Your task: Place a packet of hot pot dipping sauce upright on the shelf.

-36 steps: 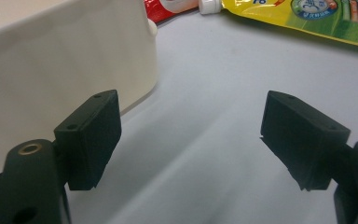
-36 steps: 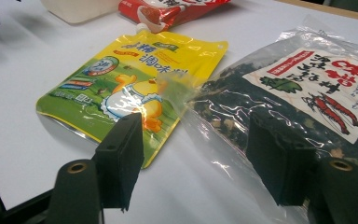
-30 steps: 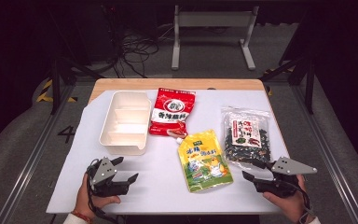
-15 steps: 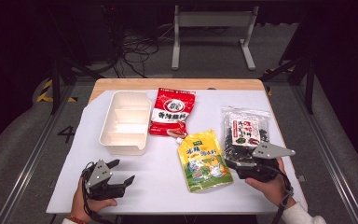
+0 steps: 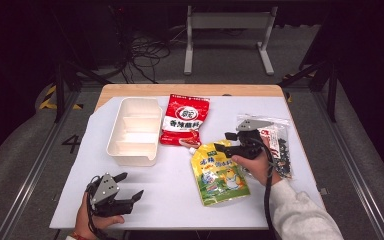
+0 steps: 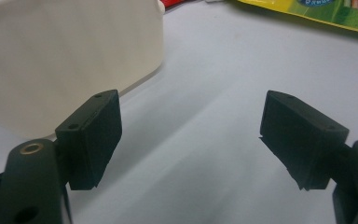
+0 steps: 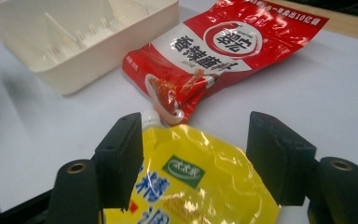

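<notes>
A yellow spout pouch (image 5: 219, 172) lies flat at the table's front centre. My right gripper (image 5: 222, 141) hovers over its top end, pointing left. Its jaws have just been opening, and in the right gripper view the right gripper (image 7: 196, 154) straddles the yellow pouch (image 7: 200, 191) with the pads clear of it. Just beyond lies a red snack bag (image 7: 214, 56). My left gripper (image 5: 131, 185) rests open near the front left edge. In the left gripper view, only bare table lies between the jaws of the left gripper (image 6: 189, 135).
A white divided tray (image 5: 132, 132) stands at the left, close ahead of the left gripper; its wall (image 6: 65, 56) looms there. A clear bag of dark seaweed (image 5: 280, 145) lies at the right under my right hand. The red bag (image 5: 184, 120) sits beside the tray.
My right hand has swung from the front right corner up and leftward, crossing the seaweed bag to the yellow pouch's top. The left hand has stayed put.
</notes>
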The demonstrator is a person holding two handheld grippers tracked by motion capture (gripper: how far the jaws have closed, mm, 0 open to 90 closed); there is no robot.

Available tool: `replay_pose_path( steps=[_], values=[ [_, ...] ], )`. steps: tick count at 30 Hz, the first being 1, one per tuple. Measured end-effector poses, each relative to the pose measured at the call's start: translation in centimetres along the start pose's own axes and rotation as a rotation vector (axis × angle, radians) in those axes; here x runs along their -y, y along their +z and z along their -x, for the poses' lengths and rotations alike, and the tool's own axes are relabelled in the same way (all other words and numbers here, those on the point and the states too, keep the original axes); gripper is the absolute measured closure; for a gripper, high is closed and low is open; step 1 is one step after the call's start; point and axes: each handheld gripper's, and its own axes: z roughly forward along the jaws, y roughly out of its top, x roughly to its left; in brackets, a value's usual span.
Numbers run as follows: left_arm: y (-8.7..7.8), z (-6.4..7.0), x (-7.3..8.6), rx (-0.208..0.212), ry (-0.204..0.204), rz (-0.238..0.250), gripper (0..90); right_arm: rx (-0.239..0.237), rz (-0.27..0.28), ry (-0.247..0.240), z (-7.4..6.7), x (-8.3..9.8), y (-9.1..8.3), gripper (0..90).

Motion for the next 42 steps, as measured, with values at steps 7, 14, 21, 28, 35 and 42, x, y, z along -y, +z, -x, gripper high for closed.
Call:
replay_pose_path(
  steps=[7, 14, 21, 28, 35, 42],
  values=[
    [-0.4, 0.1, 0.2, -0.005, 0.005, 0.007, 21.4, 0.019, -0.015, 0.112, 2.5, -1.9, 3.6, 36.9],
    [-0.5, 0.0, 0.3, -0.011, -0.004, -0.001, 21.4, 0.005, -0.062, 0.151, 3.0, -3.0, 7.0, 36.3],
    [-0.9, 0.2, 0.7, -0.016, -0.002, -0.007, 21.3, 0.006, -0.144, 0.215, 3.7, -3.5, 10.9, 32.7],
    [-1.4, 0.3, 1.1, -0.023, 0.001, -0.011, 21.3, 0.047, -0.153, 0.258, 4.7, -3.5, 12.8, 28.2],
    [-1.7, 0.3, 1.4, -0.021, -0.016, -0.012, 21.3, 0.018, -0.145, 0.311, 5.4, -4.1, 14.2, 29.3],
    [-1.5, 0.2, 1.5, -0.013, -0.018, -0.017, 21.3, 0.042, -0.165, 0.290, 5.6, -4.3, 14.4, 50.8]
  ],
)
